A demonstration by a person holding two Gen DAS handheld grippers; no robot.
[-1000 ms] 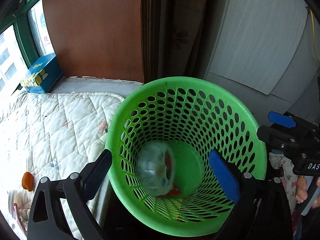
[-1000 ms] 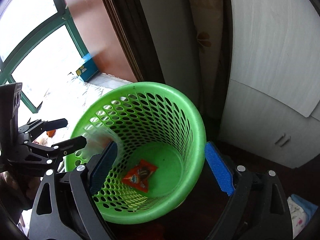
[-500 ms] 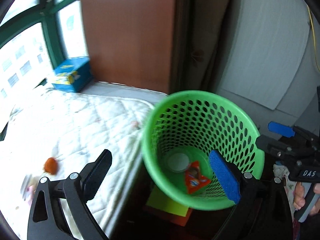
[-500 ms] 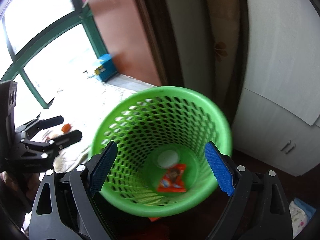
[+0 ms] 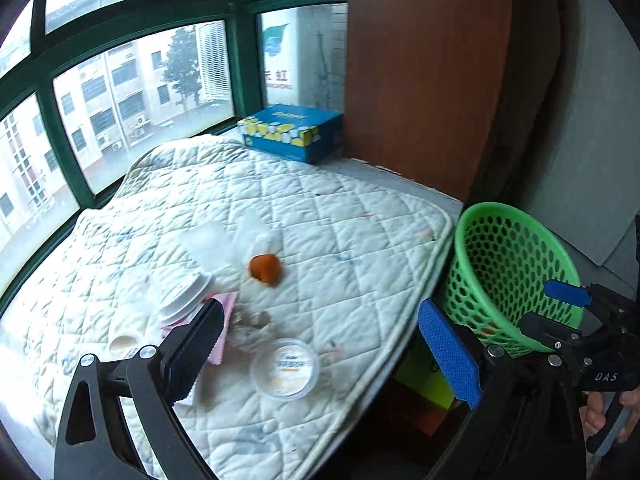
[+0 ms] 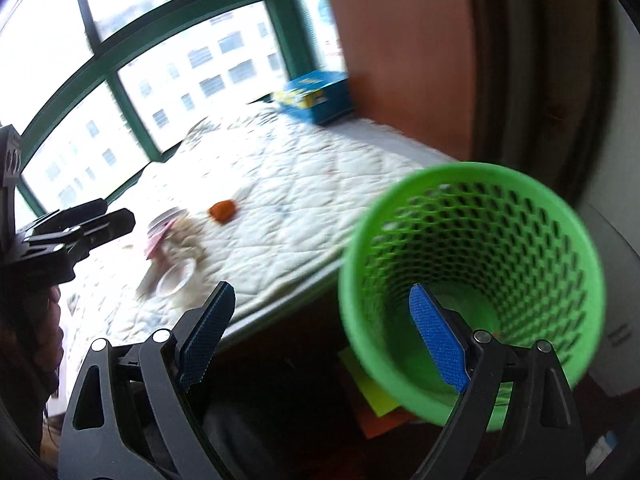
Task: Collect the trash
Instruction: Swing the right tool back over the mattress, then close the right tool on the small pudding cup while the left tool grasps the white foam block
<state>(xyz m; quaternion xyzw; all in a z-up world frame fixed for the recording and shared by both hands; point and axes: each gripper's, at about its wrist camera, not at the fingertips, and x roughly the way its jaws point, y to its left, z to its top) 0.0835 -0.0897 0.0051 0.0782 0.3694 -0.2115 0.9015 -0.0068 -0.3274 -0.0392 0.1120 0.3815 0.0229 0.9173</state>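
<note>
Two tongs, each held by a person, angle downward over a quilted bed (image 5: 320, 216) beside a window, both spread wide with nothing between their pads. Left tongs (image 5: 320, 344) hang above the near part of the quilt, over the scattered trash; right tongs (image 6: 320, 332) sit lower right, straddling the bed's edge and the rim of one green basket (image 6: 472, 184). From the left wrist camera, the right tongs show at the frame's right edge in front of the basket, with fingers (image 5: 596, 420) of a hand wrapped on the handle.

One basket stands on the floor just off the bed's rounded corner, touching or nearly touching the quilt's piped edge; something orange-red lies at its bottom, mostly hidden. Trash is bunched near the quilt's middle and front: one orange lump (image 5: 265, 268), one clear round lid (image 5: 285, 368) nearest the tongs, one small round cup (image 5: 124, 342), a stack of white plates (image 5: 186, 300) on a pink sheet (image 5: 224, 320), and some crumpled clear wrap, blurred. One blue box (image 5: 294, 136) sits at the far corner against a wooden panel.

Open quilt stretches to the right of the trash up to the basket side. Coloured paper lies on the floor under the basket.
</note>
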